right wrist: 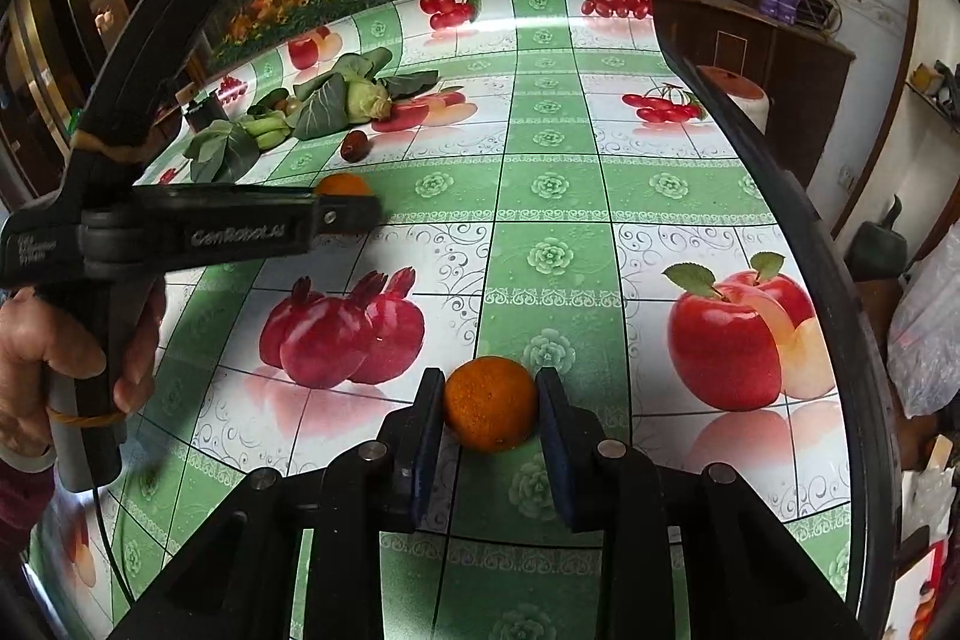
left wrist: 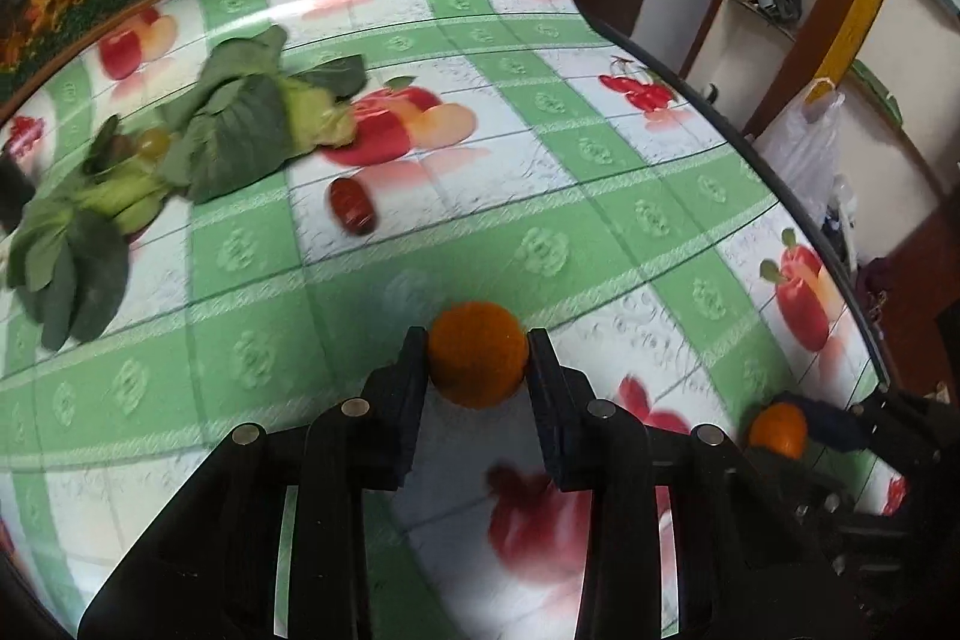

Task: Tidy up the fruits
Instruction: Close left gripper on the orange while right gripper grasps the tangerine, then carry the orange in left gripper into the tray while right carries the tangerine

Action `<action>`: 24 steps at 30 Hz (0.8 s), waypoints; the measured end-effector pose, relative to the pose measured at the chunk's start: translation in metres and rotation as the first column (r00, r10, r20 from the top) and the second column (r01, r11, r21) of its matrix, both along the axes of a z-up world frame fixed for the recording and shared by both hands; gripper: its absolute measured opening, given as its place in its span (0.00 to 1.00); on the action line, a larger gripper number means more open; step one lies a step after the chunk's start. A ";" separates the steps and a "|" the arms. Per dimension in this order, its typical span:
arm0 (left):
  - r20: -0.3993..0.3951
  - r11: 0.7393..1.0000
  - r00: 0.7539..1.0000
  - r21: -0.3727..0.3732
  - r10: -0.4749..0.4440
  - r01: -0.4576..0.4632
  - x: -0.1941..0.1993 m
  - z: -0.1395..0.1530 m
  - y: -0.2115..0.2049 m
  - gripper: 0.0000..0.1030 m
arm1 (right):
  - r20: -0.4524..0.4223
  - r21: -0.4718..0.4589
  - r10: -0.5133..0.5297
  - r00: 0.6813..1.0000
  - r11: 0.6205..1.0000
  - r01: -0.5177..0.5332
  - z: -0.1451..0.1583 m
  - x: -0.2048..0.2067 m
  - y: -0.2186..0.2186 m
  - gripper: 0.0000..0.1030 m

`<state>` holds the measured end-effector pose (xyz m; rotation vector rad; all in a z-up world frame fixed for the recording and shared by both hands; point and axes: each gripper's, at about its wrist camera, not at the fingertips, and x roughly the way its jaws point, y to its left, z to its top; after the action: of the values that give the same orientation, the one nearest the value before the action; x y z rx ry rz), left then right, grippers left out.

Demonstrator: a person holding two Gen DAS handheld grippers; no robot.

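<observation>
My left gripper (left wrist: 478,340) is shut on an orange (left wrist: 478,363) and holds it just above the fruit-print tablecloth. My right gripper (right wrist: 490,381) is shut on a second orange (right wrist: 489,403) near the table's front. In the right wrist view the left gripper (right wrist: 354,208) reaches in from the left with its orange (right wrist: 342,185) showing above its fingers. In the left wrist view the right gripper's orange (left wrist: 778,429) shows at the lower right. A small dark red fruit (left wrist: 351,206) lies on the cloth beyond the left gripper; it also shows in the right wrist view (right wrist: 354,144).
Leafy greens (left wrist: 234,130) and a pale cabbage (right wrist: 366,100) lie at the far left of the table (right wrist: 552,196). The table's right edge (right wrist: 798,220) drops to shelves and a white plastic bag (left wrist: 804,148). A flower mural backs the far edge.
</observation>
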<state>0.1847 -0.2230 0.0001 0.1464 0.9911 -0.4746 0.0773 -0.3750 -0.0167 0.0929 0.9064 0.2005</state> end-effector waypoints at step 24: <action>-0.014 0.975 0.978 0.083 0.209 -0.207 -0.159 0.010 0.167 0.30 | -0.011 0.137 0.313 0.950 0.941 -0.309 0.012 -0.048 0.144 0.29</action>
<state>0.0261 -0.0564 0.0104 0.1088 1.0359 -0.2447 0.0293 -0.2307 -0.0052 0.0762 0.9374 0.5566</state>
